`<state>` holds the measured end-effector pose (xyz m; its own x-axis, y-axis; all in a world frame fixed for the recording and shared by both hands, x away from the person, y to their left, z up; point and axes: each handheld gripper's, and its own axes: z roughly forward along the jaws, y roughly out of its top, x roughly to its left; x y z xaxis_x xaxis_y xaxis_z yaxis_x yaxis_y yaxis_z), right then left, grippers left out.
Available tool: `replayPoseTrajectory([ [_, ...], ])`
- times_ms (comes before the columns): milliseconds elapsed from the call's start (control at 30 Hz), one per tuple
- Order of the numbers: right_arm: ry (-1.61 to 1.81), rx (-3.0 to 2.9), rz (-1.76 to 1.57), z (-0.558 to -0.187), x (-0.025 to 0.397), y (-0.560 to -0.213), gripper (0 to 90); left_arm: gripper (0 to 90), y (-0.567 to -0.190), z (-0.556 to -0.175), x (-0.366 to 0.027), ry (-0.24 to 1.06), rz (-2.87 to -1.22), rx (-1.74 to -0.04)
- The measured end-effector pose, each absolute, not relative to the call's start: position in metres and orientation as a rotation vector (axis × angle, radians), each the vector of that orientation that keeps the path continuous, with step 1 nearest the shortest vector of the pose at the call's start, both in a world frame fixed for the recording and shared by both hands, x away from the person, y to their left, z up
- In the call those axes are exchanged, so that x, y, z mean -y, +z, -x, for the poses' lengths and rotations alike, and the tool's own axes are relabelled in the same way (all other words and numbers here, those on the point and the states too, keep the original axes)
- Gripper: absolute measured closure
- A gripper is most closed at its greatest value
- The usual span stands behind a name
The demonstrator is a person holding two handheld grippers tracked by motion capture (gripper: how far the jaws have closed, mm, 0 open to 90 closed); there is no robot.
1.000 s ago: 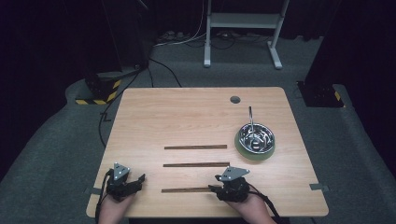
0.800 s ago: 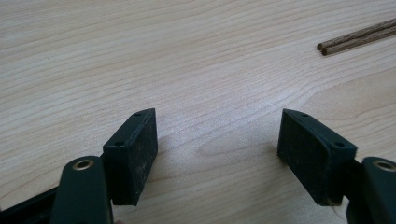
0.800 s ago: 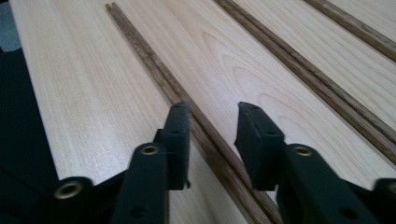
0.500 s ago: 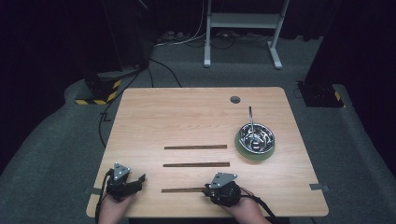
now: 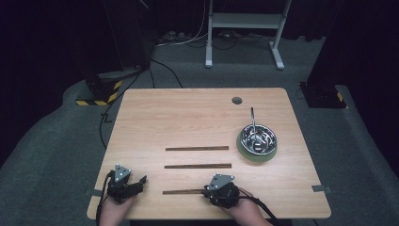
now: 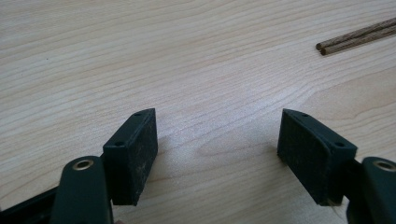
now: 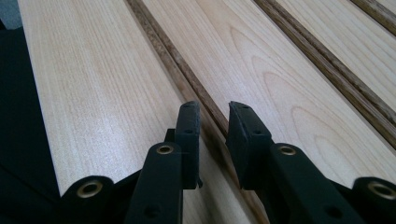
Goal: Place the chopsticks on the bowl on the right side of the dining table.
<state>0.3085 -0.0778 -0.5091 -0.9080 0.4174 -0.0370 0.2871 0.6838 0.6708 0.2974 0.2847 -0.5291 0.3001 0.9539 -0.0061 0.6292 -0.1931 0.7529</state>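
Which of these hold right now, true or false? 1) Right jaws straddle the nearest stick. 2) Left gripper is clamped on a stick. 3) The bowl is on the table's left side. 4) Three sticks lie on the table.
1) True: the right gripper has its jaws on either side of the nearest stick, not yet closed on it.
2) False: the left gripper is open over bare table.
3) False: the bowl sits on the right side.
4) True.
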Motion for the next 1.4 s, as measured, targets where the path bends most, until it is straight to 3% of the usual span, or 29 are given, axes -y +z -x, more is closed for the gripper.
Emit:
replayPoseTrajectory([
  [1000, 1.059, -2.818, -0.49, -0.3136, 0.0761, -0.5125, 79.7, 28.5, -0.529, -0.2974, -0.2846, 0.63, -1.916, -1.404],
  [1200, 1.053, -2.849, -0.498, -0.3144, 0.0762, -0.5112, 74.2, 28.5, -0.529, -0.2973, -0.2844, 0.626, -1.916, -1.404],
  [1400, 1.032, -2.857, -0.489, -0.3158, 0.0778, -0.5102, 77.5, 28.5, -0.529, -0.2973, -0.2843, 0.626, -1.916, -1.404],
])
